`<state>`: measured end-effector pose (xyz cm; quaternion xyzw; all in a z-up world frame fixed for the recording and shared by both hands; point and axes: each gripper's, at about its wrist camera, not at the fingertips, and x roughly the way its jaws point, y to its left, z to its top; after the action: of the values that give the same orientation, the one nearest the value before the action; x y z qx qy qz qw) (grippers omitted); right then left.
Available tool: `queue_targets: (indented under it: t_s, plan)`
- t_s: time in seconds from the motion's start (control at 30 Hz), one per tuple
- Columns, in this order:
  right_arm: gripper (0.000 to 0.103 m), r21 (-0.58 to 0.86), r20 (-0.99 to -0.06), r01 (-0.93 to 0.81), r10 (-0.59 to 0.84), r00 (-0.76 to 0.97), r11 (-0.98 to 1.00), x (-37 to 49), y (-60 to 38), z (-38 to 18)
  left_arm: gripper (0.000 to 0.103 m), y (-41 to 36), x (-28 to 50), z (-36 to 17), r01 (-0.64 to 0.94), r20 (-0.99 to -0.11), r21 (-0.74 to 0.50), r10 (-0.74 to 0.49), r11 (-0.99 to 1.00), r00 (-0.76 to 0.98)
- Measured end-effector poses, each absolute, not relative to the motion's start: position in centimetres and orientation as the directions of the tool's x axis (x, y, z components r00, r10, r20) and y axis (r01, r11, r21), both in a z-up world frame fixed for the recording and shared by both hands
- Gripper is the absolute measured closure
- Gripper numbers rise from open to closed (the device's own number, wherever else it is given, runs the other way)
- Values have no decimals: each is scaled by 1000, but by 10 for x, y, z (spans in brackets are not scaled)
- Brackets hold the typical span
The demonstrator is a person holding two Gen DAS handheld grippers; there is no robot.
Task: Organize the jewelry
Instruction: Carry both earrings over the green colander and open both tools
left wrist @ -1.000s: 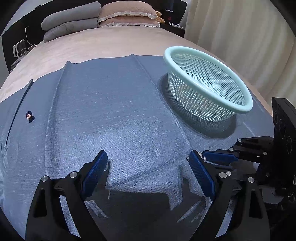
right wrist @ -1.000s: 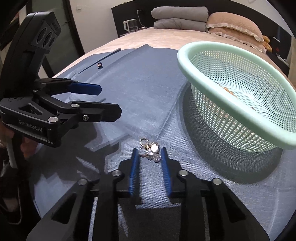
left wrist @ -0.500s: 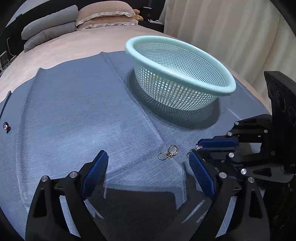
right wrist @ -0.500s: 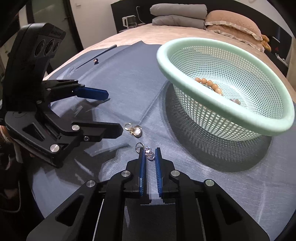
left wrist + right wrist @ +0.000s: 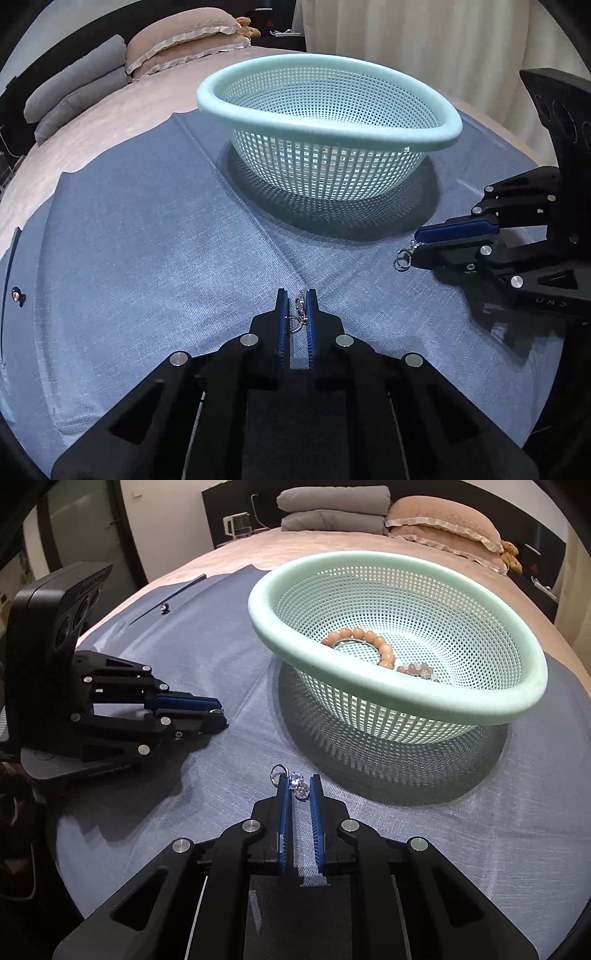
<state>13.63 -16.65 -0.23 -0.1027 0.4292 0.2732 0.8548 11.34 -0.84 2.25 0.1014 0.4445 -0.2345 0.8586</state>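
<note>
— Bedding first: what is spread on it?
— Blue cloth (image 5: 155,236) is laid there, and a mint mesh basket (image 5: 524,698) is set on it; a beaded bracelet (image 5: 369,642) is seen inside.
— And the claws?
— The left gripper (image 5: 295,314) is clamped on a silver earring (image 5: 300,306). The right gripper (image 5: 298,792) is closed around a crystal earring (image 5: 299,784), near the basket.

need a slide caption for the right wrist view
Right tongs grip a crystal earring beside the basket holding bead bracelets.
</note>
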Motion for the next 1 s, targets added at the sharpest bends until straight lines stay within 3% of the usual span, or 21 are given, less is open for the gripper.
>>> queue_targets:
  t_s: [0.33,0.63,0.83,1.0]
  plan:
    - [92,109,-714,-585,473,517,804,115,-177,38,93,7,98,52,527,-792,-159,-427,835,437]
    - [92,152,-607,-561,524,597,814,111,-201,79,93,17,95,94,543,-736,-157,-465,825,493]
    - [92,171,-541,-475,485,687,863,123,-219,92,93,5,110,125,578,-703,-115,-477,808,527]
    - [92,167,-551,-408,428,716,897,142,-230,85,93,-21,140,142,611,-675,-88,-498,787,544]
